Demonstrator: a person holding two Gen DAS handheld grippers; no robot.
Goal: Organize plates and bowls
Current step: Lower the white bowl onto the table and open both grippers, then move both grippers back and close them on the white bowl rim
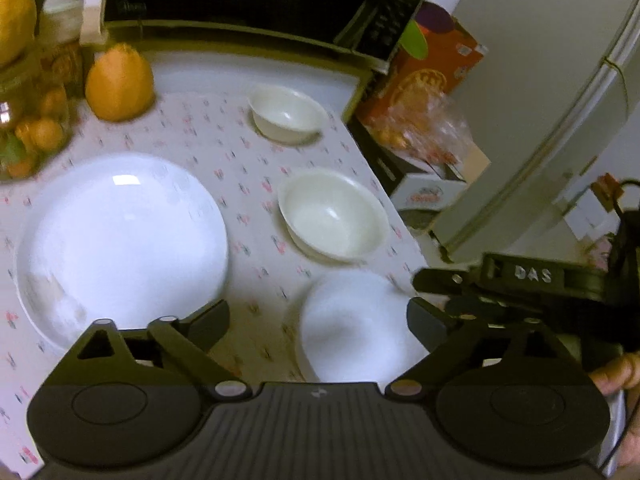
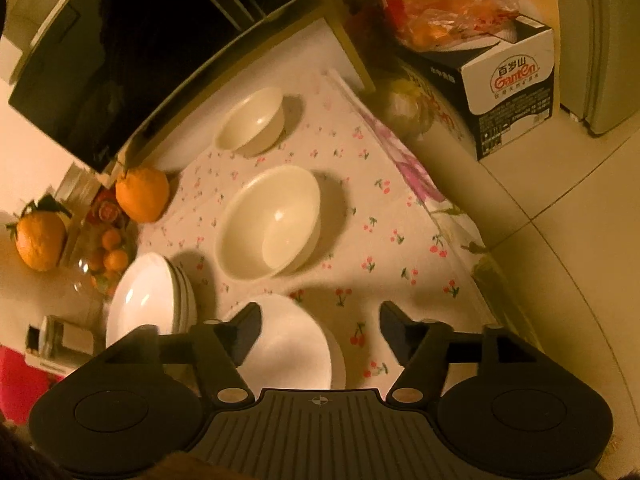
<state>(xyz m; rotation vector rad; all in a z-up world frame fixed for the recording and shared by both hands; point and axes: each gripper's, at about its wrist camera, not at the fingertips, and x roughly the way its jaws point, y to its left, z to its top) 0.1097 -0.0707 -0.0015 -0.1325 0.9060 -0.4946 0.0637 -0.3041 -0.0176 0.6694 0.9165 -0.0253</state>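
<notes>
Both pairs of fingers stand spread apart with nothing pressed between them: the left gripper hovers with its jaws wide over the near edge of the table, and the right gripper hangs with its jaws parted just above a small white plate. That plate is plain, glossy and shallow; seen from the right wrist it lies mostly under the left-hand finger and reaches into the gap, touching neither pad as far as can be told. From the left wrist it shows between the two fingers, nearer the right-hand one. Beyond it on the cherry-print tablecloth sit two cream bowls in a row, a larger bowl close and a smaller bowl farther back near the microwave. A stack of large white plates rests off to the left, beside an orange fruit.
</notes>
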